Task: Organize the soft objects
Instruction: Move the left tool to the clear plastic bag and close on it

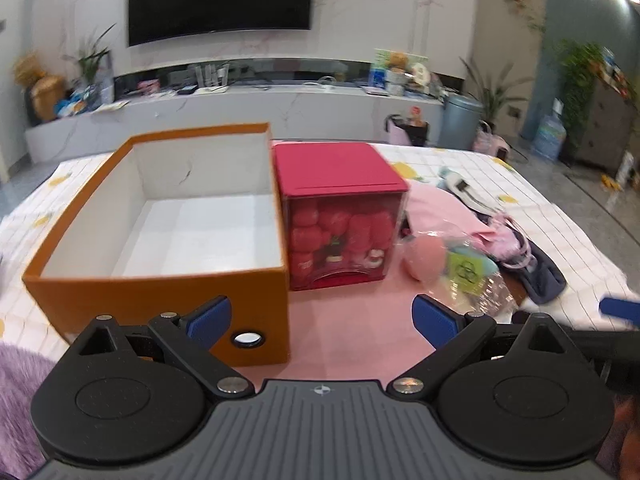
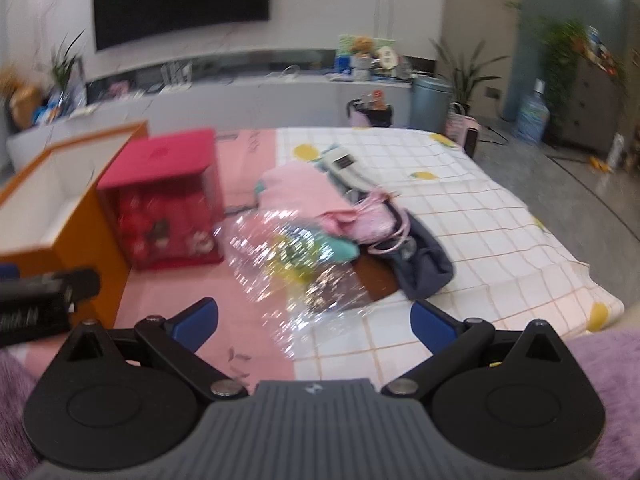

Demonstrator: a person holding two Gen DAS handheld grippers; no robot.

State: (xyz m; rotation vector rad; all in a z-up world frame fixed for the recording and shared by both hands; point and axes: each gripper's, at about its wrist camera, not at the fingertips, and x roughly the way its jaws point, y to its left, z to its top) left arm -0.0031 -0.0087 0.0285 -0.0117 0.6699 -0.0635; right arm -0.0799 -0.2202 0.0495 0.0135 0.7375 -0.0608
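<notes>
Your left gripper [image 1: 322, 320] is wide open and holds nothing; its left finger sits in front of the orange box [image 1: 160, 240], which stands open just ahead. The red box [image 1: 340, 216] touches the orange box's right side. Your right gripper [image 2: 314, 322] is also wide open and empty. Directly ahead of it lies a clear bag [image 2: 292, 256], with the soft pile [image 2: 352, 216] of pink and dark fabric just beyond, on the checked cloth [image 2: 480, 220].

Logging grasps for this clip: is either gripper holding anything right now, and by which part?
Nothing is held. The left gripper and the right gripper both have their jaws spread wide with nothing between them.
</notes>
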